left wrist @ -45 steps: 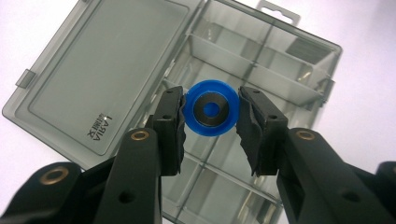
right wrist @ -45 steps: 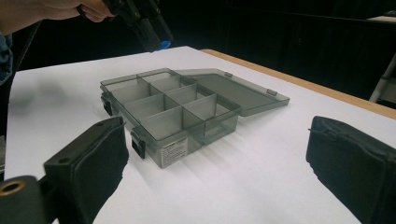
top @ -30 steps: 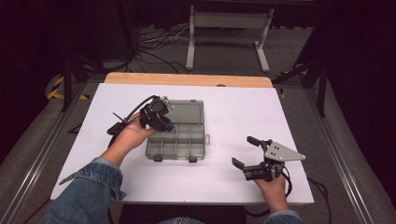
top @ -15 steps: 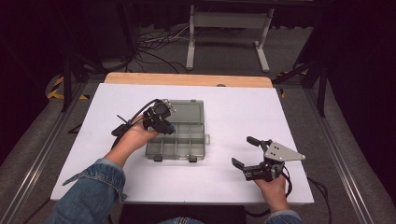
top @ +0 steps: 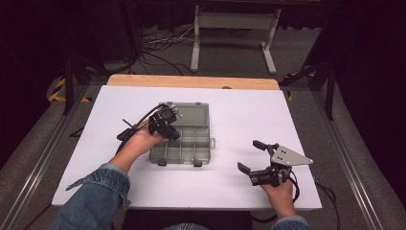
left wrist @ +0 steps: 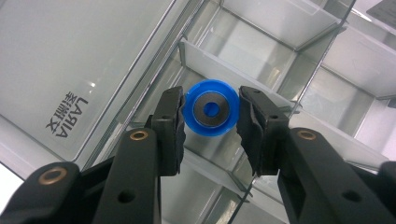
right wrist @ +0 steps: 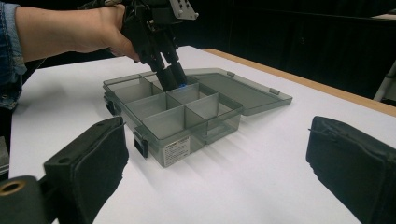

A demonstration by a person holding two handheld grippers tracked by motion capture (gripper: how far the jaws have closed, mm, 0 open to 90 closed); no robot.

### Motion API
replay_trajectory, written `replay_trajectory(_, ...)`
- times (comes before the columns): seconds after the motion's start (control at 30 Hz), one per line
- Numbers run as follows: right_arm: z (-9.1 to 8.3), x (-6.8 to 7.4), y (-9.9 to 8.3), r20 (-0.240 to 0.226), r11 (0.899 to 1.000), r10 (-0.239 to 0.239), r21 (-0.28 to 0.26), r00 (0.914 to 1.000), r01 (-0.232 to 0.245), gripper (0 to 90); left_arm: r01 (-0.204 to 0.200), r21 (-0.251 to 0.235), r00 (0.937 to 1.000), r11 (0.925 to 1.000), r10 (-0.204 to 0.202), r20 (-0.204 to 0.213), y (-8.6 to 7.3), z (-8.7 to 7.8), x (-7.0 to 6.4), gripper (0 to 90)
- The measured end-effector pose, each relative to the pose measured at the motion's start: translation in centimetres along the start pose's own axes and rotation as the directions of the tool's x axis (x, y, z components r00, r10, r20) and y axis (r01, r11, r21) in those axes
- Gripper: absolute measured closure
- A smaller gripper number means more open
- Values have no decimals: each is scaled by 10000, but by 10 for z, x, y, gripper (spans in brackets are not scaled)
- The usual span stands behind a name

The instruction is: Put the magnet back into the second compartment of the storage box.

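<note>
A grey transparent compartment box (top: pixel 191 143) lies open on the white table, its lid (top: pixel 194 115) folded flat toward the far side. My left gripper (left wrist: pixel 211 122) is shut on a small blue round part (left wrist: pixel 211 108) with a grey metal centre, held just over a divider (left wrist: pixel 224 70) between compartments at the box's far row. The right gripper view has the left gripper (right wrist: pixel 176 79) pointing steeply down into the box (right wrist: pixel 173 116), with a blue glint at its tips. My right gripper (top: pixel 253 155) rests open near the table's front right, nothing between its jaws.
The table (top: pixel 306 124) has a wooden strip (top: pixel 191 81) along its far edge. A metal stand (top: pixel 230 33) and cables (top: pixel 158 38) lie on the floor beyond. Black cables trail from both grippers. Several box compartments look empty.
The left gripper has shifted slightly over the box's far left compartments with the blue part. The right gripper has stayed where it was.
</note>
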State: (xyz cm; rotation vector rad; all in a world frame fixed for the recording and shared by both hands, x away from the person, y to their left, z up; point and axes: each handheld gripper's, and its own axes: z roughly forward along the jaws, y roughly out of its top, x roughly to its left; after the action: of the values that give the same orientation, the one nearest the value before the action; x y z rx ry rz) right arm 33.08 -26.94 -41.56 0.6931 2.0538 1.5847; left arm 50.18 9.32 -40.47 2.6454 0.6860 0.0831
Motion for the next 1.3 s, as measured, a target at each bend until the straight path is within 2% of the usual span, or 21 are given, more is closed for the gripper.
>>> replay_trajectory(0.33,-2,0,0,18,10000,7,-13,10000,-7,59,-22,110,9999,9999,21,101,1,4,0,619)
replay_trajectory(0.63,-1,0,-1,2,10000,22,21,10000,-22,59,-212,110,9987,9997,217,-468,1,-2,-7,551)
replay_trajectory(0.7,-1,0,-1,-20,10000,25,14,10000,-25,59,-149,70,9990,9999,152,-425,1,-3,-7,532)
replay_trajectory(0.73,-1,0,-1,-20,10000,25,14,10000,-25,59,-111,-30,9993,9999,110,-369,1,-5,-6,532)
replay_trajectory(0.93,-1,0,-1,-8,10000,57,-12,10000,-57,59,158,-667,9996,9976,-174,-230,-3,-21,-8,395)
replay_trajectory(1.07,-1,-1,-1,-1,10000,86,-5,10000,-86,59,264,-1354,9995,9904,-285,-140,-8,-36,-12,256)
replay_trajectory(1.1,0,-1,-1,-3,10000,99,-11,10000,-99,59,264,-1354,9995,9904,-285,-140,-8,-36,-12,224)
replay_trajectory(1.13,0,-1,-1,-3,9999,115,-5,9999,-115,58,256,-1707,9996,9850,-273,-74,-11,-45,-16,196)
replay_trajectory(1.23,0,-2,-1,33,9999,137,-13,9999,-136,58,103,-2177,9996,9760,-158,-236,-16,-55,-22,130)
replay_trajectory(1.27,0,-2,-2,30,9999,122,0,9999,-122,58,112,-2411,9997,9704,-165,-202,-19,-59,-25,114)
replay_trajectory(1.3,0,-2,-2,30,9999,122,0,9999,-122,58,112,-2411,9997,9704,-165,-202,-19,-59,-25,97)
